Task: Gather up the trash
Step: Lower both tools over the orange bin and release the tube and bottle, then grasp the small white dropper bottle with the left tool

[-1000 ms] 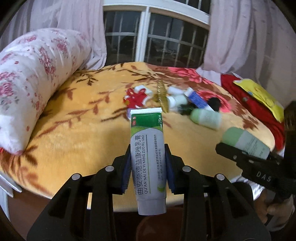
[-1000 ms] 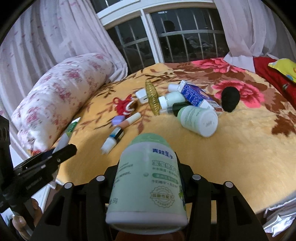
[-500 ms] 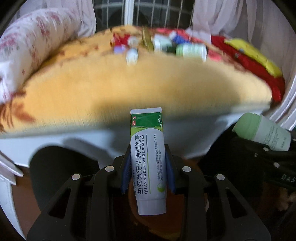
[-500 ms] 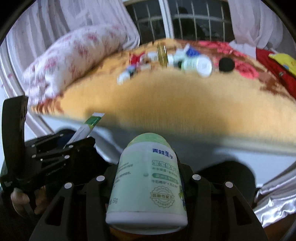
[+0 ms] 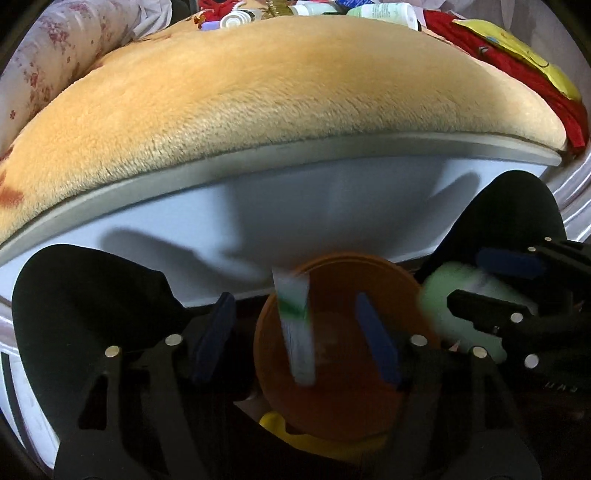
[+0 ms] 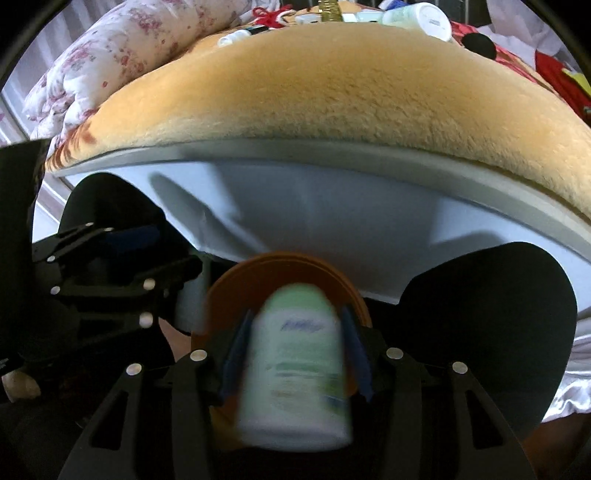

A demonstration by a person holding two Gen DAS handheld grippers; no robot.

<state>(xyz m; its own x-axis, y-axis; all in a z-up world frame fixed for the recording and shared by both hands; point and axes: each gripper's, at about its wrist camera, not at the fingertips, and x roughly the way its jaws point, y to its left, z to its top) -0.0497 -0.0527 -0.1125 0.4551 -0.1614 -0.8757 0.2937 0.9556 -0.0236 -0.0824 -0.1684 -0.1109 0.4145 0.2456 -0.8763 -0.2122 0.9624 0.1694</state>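
Observation:
My left gripper (image 5: 295,338) is open over an orange bin (image 5: 343,402) below the bed edge. The green-and-white tube (image 5: 297,328) is blurred and loose between the spread pads, falling toward the bin. My right gripper (image 6: 295,350) has its pads spread slightly apart from the pale green bottle (image 6: 297,373), which is blurred and dropping over the same orange bin (image 6: 229,291). The right gripper and bottle also show in the left wrist view (image 5: 476,295). The left gripper also shows in the right wrist view (image 6: 122,254).
The bed with the orange plush blanket (image 5: 295,92) looms above, its white side panel (image 5: 314,214) close behind the bin. Several bottles and tubes (image 6: 406,14) lie on the blanket's far side. A floral pillow (image 6: 129,51) is at left. A yellow object (image 5: 273,424) lies by the bin.
Both grippers dropped below the bed edge to the orange bin. The left gripper opened and released the tube; the right gripper's pads loosened and the bottle is slipping down.

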